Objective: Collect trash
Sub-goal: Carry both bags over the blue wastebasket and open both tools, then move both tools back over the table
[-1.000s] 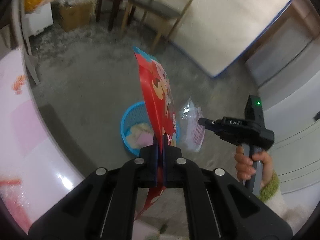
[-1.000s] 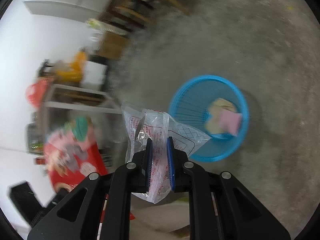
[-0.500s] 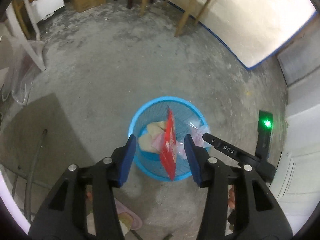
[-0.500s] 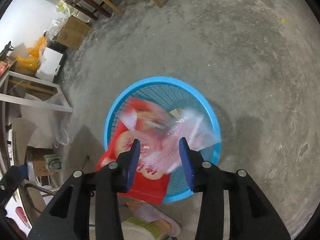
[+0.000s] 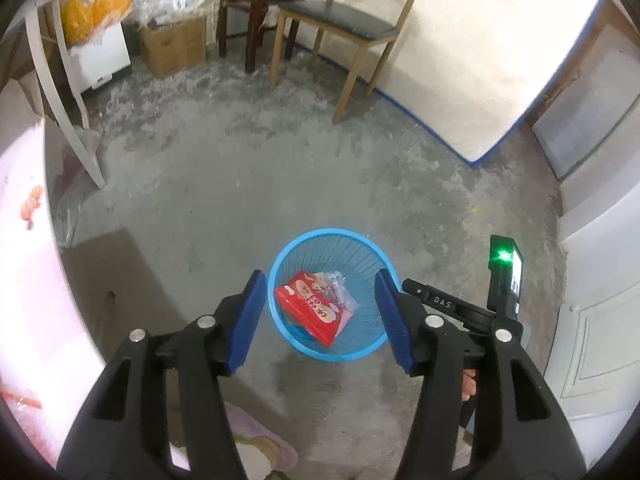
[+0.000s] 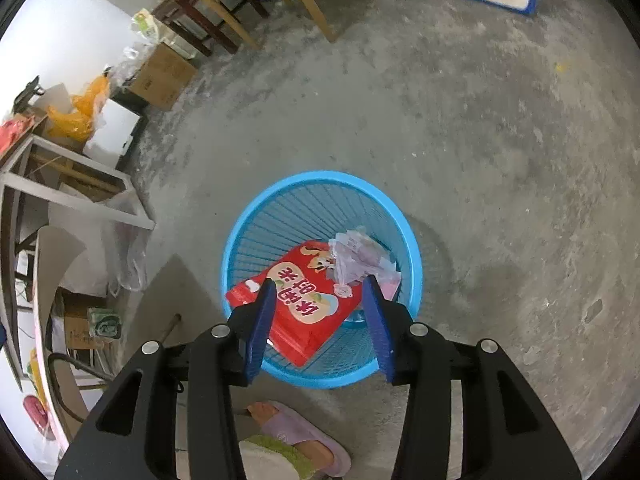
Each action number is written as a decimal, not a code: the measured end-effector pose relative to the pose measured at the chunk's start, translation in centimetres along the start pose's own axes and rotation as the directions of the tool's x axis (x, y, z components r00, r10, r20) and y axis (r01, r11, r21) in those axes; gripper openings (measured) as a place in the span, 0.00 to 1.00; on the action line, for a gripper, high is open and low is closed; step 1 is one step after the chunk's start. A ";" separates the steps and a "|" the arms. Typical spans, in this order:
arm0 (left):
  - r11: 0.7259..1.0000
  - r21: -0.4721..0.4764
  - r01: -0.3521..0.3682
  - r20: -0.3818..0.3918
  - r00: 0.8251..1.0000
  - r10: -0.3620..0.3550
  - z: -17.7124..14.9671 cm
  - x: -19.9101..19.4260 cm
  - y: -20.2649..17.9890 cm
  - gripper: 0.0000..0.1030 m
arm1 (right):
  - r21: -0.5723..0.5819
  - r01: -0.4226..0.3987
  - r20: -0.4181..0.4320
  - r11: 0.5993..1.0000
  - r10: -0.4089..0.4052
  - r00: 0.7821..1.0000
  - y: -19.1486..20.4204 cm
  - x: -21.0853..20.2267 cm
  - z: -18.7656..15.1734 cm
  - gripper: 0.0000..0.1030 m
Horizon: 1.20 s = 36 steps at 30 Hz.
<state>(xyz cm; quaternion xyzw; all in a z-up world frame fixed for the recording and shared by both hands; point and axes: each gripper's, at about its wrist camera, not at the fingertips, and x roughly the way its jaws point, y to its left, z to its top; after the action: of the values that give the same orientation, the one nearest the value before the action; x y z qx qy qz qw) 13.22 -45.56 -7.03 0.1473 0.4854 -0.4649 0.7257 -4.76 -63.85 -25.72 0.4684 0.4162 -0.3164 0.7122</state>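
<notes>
A round blue mesh trash basket (image 5: pixel 362 350) (image 6: pixel 256 216) stands on the concrete floor. A red snack bag (image 5: pixel 310 308) (image 6: pixel 304 304) lies flat inside it, with a clear crumpled plastic bag (image 5: pixel 338 286) (image 6: pixel 356 258) on top at its far right. My left gripper (image 5: pixel 320 318) is open and empty above the basket. My right gripper (image 6: pixel 318 322) is open and empty above the basket's near side; its body shows in the left wrist view (image 5: pixel 460 308).
A wooden chair (image 5: pixel 340 28), a dark stool (image 5: pixel 256 4) and a cardboard box (image 5: pixel 172 44) stand at the far wall. A white table leg (image 5: pixel 64 80) stands at left. A slippered foot (image 6: pixel 296 436) is just below the basket. A mattress (image 5: pixel 472 40) leans at right.
Both grippers opened wide and let go; the red bag and clear bag fell and now lie flat in the basket. Both grippers rose a little.
</notes>
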 end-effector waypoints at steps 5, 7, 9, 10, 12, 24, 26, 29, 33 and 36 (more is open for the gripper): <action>1.000 0.014 0.008 0.078 0.997 -0.009 -2.6 -6.0 1.1 0.63 | -0.077 -0.024 0.042 0.997 0.028 0.999 2.3 -3.6 -1.4 0.44; 1.000 0.014 0.004 0.107 0.994 -0.006 -4.0 -8.2 1.6 0.65 | -0.120 -0.028 0.060 0.992 0.036 0.998 3.9 -5.4 -2.1 0.44; 1.000 0.011 0.004 0.137 0.991 -0.006 -5.9 -10.9 2.3 0.69 | -0.165 -0.040 0.077 0.986 0.053 0.996 5.5 -7.1 -2.9 0.46; 1.000 0.007 0.008 0.145 0.989 -0.009 -6.5 -11.7 2.6 0.69 | -0.185 -0.043 0.084 0.982 0.060 0.995 6.3 -7.9 -3.4 0.49; 1.000 -0.006 0.013 0.171 0.985 -0.012 -8.5 -13.9 3.3 0.71 | -0.241 -0.065 0.100 0.968 0.091 0.991 8.4 -9.9 -4.3 0.52; 0.982 -0.142 -0.122 0.337 0.927 0.164 -21.9 -25.2 10.4 0.80 | -0.539 -0.279 0.003 0.795 0.333 0.943 23.0 -18.2 -10.8 0.68; 0.967 -0.201 -0.155 0.343 0.914 0.217 -24.3 -26.5 12.2 0.80 | -0.572 -0.306 -0.052 0.761 0.339 0.939 25.5 -18.1 -12.2 0.68; 0.930 -0.315 -0.188 0.344 0.891 0.297 -28.0 -28.2 15.1 0.80 | -0.605 -0.335 -0.124 0.723 0.330 0.936 28.3 -17.6 -14.7 0.68; 0.863 -0.468 -0.191 0.342 0.861 0.376 -32.4 -29.9 18.3 0.80 | -0.635 -0.369 -0.217 0.679 0.302 0.928 31.6 -16.4 -18.0 0.69; 0.810 -0.554 -0.193 0.354 0.826 0.439 -34.8 -31.4 20.5 0.80 | -0.649 -0.392 -0.283 0.652 0.271 0.920 34.0 -15.2 -20.6 0.69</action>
<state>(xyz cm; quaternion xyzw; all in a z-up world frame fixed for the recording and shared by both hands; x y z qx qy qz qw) 7.25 5.02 -2.41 -0.0783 0.3664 -0.2144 0.9020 10.81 -31.48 -2.88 0.2587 0.4671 0.0376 0.8447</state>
